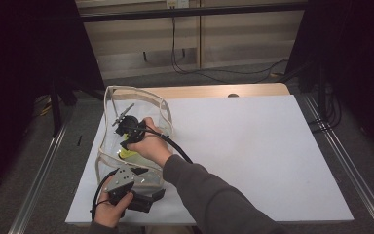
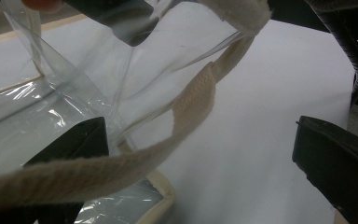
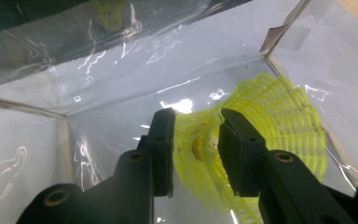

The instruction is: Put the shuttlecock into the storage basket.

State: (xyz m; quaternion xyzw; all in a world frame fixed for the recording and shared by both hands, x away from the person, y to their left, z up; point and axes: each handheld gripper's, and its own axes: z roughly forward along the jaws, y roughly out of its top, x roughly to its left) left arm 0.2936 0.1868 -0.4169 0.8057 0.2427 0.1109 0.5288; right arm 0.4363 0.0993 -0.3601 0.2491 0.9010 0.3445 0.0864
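A white sheet (image 1: 253,146) covers the table, dark room all round. I have a clear bag (image 1: 111,146) standing on its left part, cloth-trimmed, mouth up. My right gripper (image 1: 124,127) is reaching down inside it; in the right gripper view its jaws pinch a yellow shuttlecock (image 3: 279,116) by the narrow end, with the skirt fanned out against the bag's floor and corner, so I judge I'm either setting it down or lifting it out. My left gripper (image 2: 200,154) sits at the near edge of the bag, jaws spread, with the strap (image 2: 186,105) running across between them, not clamped. I judge it is there to steady the soft bag and keep the mouth open.
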